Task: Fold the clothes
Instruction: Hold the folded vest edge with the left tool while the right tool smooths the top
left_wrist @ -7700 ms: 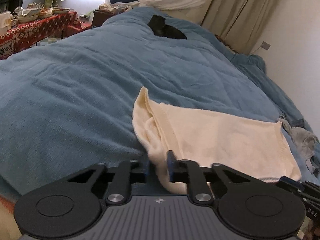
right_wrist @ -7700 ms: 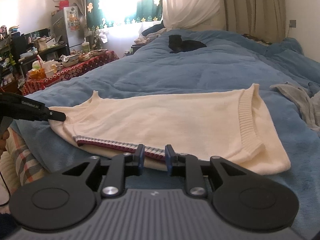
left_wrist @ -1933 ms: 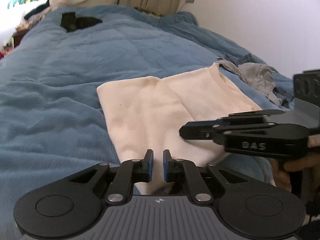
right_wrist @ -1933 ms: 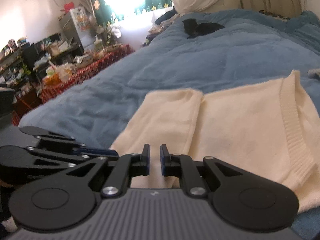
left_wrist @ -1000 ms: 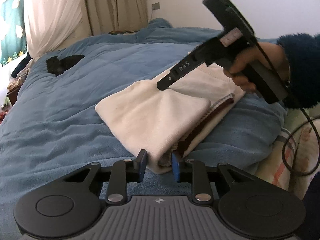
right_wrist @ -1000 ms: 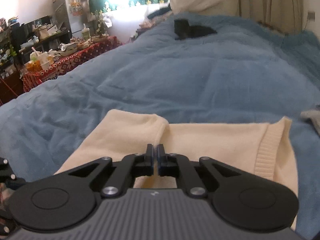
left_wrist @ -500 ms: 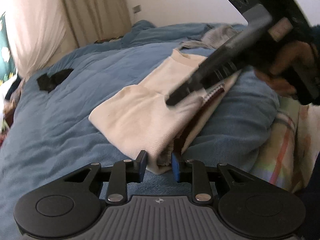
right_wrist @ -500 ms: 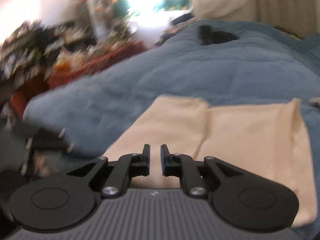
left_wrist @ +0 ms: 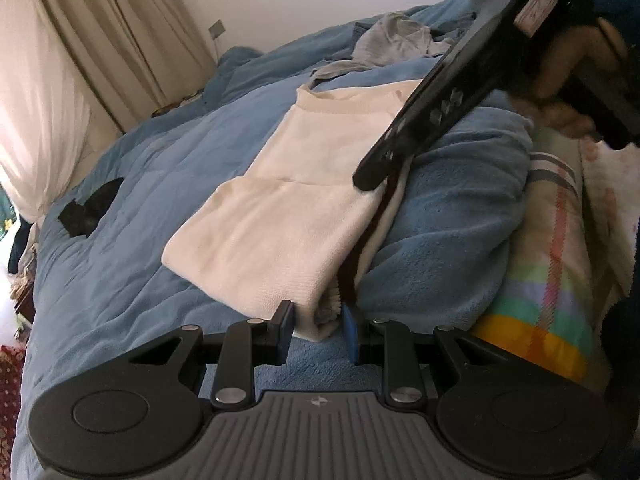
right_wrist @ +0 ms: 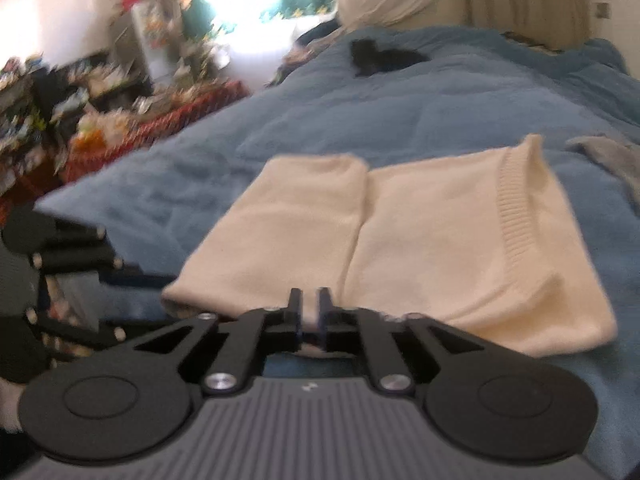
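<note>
Blue blanket covers the bed. Your folded cream sweater lies at its near edge, long axis along that edge, ribbed hem toward the grey clothes. Your left gripper is clamped on the sweater's near corner. Your right gripper is opening, near edge of the sweater between its jaws, pads not pressing.

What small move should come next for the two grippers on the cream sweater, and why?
Probably the right gripper should close on the near edge of the sweater. Its jaws are opening, with the edge between them. The left gripper already has the sweater's corner between its pads. With both ends held, the sweater could be lifted for another fold on the blue blanket.
</note>
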Action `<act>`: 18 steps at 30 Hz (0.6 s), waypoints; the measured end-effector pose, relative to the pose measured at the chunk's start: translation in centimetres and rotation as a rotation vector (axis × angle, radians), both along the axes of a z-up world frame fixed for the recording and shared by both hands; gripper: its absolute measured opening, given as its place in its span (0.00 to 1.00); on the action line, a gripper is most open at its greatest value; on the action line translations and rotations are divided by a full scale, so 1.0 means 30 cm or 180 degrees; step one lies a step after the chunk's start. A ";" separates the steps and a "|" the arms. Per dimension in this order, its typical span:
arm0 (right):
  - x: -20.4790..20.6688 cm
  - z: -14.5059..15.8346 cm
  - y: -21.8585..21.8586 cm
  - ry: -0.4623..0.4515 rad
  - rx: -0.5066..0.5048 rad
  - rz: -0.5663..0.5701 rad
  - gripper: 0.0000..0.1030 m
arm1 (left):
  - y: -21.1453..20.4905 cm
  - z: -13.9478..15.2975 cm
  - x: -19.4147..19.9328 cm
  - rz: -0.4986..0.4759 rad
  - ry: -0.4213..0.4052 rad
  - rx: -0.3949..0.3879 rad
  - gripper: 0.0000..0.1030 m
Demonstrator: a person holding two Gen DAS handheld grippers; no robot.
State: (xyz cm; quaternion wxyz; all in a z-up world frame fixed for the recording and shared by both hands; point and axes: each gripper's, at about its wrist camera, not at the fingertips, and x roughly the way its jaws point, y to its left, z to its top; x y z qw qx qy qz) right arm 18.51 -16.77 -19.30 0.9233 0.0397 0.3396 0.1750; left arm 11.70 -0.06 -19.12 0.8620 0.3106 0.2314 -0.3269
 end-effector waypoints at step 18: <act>-0.006 0.022 -0.022 0.0005 0.0341 -0.0231 0.07 | -0.021 0.019 -0.006 -0.0036 -0.0013 0.0041 0.25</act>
